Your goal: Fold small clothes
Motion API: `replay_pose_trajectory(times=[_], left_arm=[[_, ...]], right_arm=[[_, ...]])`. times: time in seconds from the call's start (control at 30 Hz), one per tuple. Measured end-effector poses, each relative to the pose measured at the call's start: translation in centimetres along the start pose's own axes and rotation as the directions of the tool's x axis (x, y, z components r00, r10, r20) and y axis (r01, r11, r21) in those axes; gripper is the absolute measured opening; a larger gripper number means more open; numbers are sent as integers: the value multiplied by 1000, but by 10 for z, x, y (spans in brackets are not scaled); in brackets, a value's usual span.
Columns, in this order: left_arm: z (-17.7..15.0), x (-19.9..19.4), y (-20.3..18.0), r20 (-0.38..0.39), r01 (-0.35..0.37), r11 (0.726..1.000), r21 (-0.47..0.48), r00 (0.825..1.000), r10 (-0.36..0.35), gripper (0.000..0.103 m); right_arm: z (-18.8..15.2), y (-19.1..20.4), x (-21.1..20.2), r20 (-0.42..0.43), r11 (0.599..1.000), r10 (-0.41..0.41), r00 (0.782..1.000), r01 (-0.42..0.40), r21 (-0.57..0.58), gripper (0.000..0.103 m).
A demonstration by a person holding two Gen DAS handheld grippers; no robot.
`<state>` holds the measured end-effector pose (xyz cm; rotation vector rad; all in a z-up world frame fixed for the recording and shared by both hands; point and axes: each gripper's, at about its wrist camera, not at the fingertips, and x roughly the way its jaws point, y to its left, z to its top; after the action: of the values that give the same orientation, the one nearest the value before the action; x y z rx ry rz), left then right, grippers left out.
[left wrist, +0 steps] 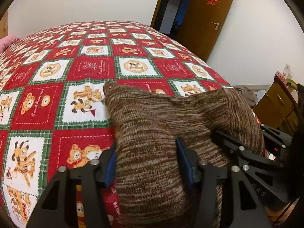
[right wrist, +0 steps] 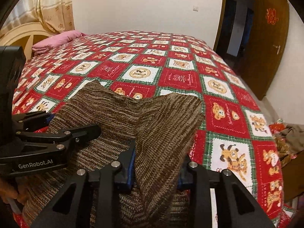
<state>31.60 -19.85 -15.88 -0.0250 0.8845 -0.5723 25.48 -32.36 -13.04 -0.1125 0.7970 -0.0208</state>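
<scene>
A brown striped knit garment (left wrist: 152, 125) lies bunched at the near edge of the bed, partly lifted. My left gripper (left wrist: 146, 163) is shut on a thick fold of it, blue pads pressing both sides. My right gripper (right wrist: 155, 163) is shut on another raised fold of the same knit garment (right wrist: 163, 125). The right gripper also shows at the right of the left wrist view (left wrist: 247, 144), and the left gripper shows at the left of the right wrist view (right wrist: 57, 133). The garment's far corners stick up over the blanket.
The bed carries a red, white and green teddy-bear blanket (left wrist: 91, 68). A pink pillow (right wrist: 55, 41) lies at the headboard. A brown door (left wrist: 207, 17) stands open by the far corner. Wooden drawers (left wrist: 277, 104) and a clothes pile (right wrist: 290, 138) sit to the right.
</scene>
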Motion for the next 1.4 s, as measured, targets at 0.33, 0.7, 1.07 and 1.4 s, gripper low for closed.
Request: replay_pose_trajectory(times=[0.33,0.7,1.07,1.4], left_arm=[[-4,-41,-1,86,63,997,-53,995,-59,30],[-18,-165,-31,293,115,992,56,948,-126,28],[-47,-266,-78,308,216,966,144,918,-251,28],[-90,-288,-127,196,289,929,233,921,-336,28]], right_arm=[[6,25,-66,93,1000,-12,996,12,2,26],[-6,46,-197,302,998,-37,953,18,66,25],[-50,66,-338,416,996,-70,907,38,84,25],[-105,58,-396,387,988,-105,916,52,144,25]])
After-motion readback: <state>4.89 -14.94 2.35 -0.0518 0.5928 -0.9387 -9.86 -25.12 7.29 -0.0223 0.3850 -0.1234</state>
